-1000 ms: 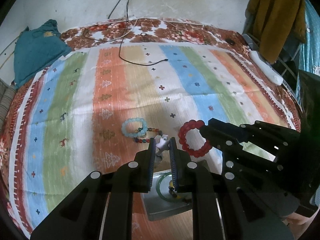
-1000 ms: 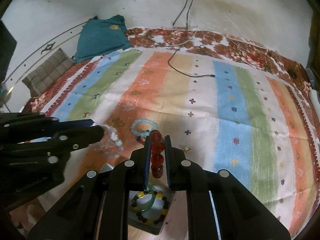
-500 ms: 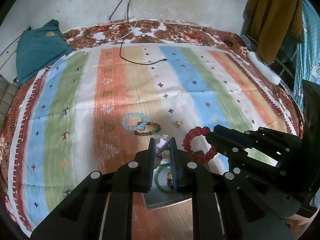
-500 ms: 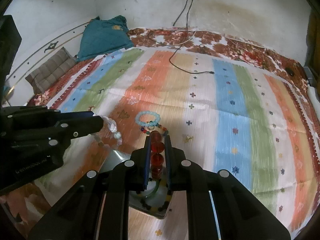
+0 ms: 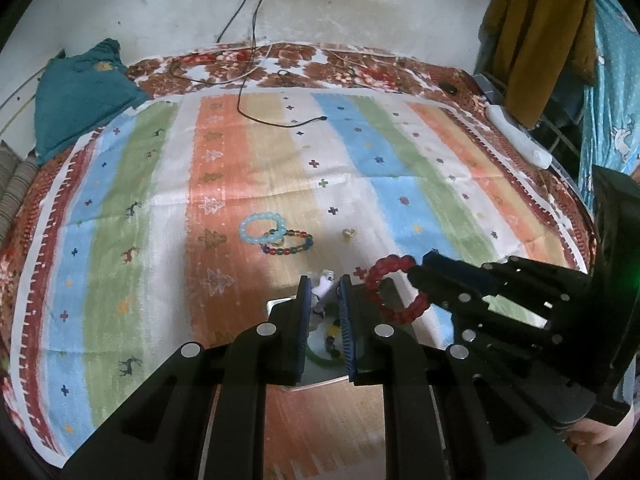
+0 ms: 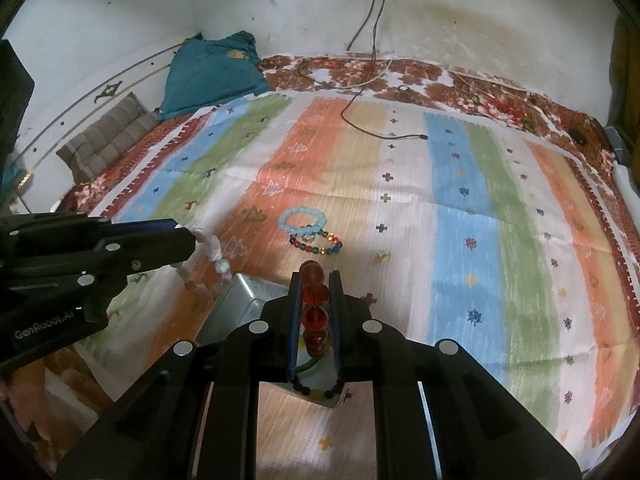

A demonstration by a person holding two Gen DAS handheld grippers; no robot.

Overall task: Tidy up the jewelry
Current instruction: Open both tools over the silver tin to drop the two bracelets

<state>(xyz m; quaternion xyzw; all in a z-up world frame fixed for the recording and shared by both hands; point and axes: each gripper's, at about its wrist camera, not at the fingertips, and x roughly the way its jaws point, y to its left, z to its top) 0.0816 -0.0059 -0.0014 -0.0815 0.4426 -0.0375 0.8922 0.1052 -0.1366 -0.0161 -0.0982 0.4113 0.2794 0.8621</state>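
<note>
A white beaded bracelet (image 5: pixel 323 285) is pinched between the closed-in fingers of the left gripper (image 5: pixel 323 284), and in the right wrist view its beads are seen hanging from the fingertips above the near-left corner of a metal tray (image 6: pixel 240 300). A red beaded bracelet (image 6: pixel 314 312) is clamped between the fingers of the right gripper (image 6: pixel 314 300); in the left wrist view it is seen as an upright ring held over the tray. Inside the tray a green bangle (image 5: pixel 320 354) and a dark bracelet with yellow beads (image 6: pixel 316 392) are partly visible. Farther off on the striped blanket (image 5: pixel 400 184), a pale blue bracelet (image 5: pixel 262 229) and a multicoloured bead bracelet (image 5: pixel 288 243) are laid overlapping, with a small gold ornament (image 5: pixel 348 234) to their right.
</note>
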